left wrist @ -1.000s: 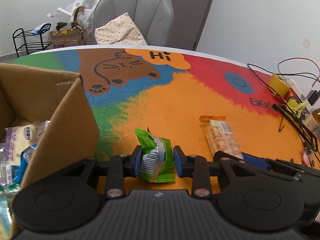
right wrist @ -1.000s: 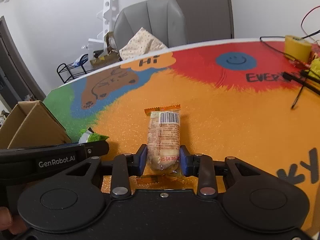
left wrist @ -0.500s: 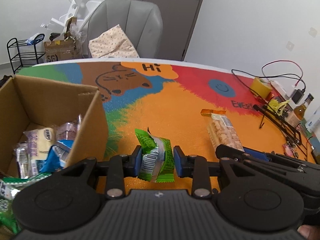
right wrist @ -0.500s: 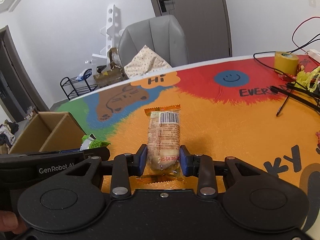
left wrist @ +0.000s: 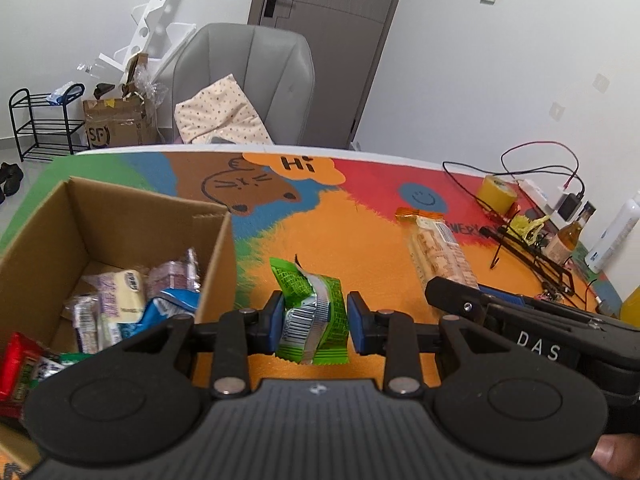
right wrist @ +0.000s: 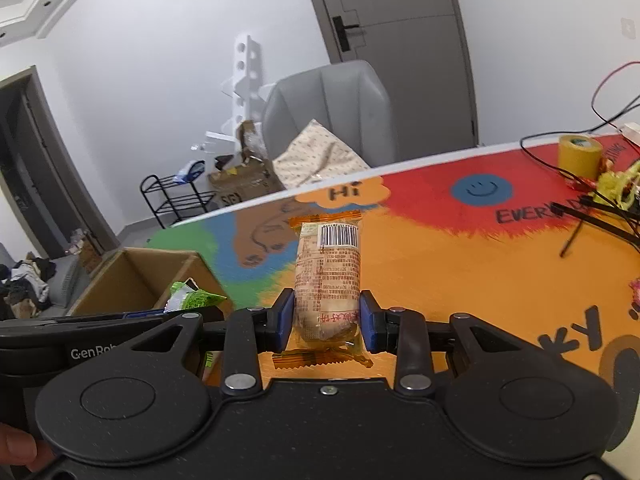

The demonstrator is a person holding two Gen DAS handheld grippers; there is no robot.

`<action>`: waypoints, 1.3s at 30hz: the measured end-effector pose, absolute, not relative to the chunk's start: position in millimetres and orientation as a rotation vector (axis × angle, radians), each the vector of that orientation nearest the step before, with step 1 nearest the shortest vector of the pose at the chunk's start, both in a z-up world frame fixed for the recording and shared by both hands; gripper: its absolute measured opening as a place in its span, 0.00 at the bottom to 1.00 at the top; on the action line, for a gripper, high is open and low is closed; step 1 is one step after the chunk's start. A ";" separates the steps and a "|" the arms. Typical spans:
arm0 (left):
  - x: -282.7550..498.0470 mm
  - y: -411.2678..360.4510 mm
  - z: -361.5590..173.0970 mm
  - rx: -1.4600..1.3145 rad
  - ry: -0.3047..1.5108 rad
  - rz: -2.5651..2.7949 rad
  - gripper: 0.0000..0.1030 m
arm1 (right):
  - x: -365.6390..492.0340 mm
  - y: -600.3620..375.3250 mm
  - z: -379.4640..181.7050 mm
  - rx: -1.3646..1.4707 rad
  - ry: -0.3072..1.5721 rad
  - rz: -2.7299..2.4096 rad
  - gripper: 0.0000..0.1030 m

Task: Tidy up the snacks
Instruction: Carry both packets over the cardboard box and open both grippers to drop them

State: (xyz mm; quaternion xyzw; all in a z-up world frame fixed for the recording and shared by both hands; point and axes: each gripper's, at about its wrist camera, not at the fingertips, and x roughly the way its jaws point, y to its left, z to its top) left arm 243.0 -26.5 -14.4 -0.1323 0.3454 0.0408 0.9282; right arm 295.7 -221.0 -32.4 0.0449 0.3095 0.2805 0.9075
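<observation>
My left gripper is shut on a green snack packet, held in the air above the colourful table mat. To its left stands an open cardboard box with several wrapped snacks inside. My right gripper is shut on a long tan biscuit pack with orange ends, also lifted off the mat. In the left wrist view that biscuit pack sticks out ahead of the right gripper's black body. In the right wrist view the green packet shows by the box.
A yellow tape roll, cables, a black stand and bottles crowd the table's right side. A grey chair with a dotted cushion stands behind the table. A black rack and a carton sit on the floor.
Both grippers have risen with their snacks still held. The view over the table has widened, and the box's inside with its snacks has come into sight on the left.
</observation>
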 end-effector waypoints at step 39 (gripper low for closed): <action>172.3 107.8 3.8 -0.394 0.646 0.240 0.37 | 262.4 -91.7 -10.8 0.004 0.635 0.768 0.31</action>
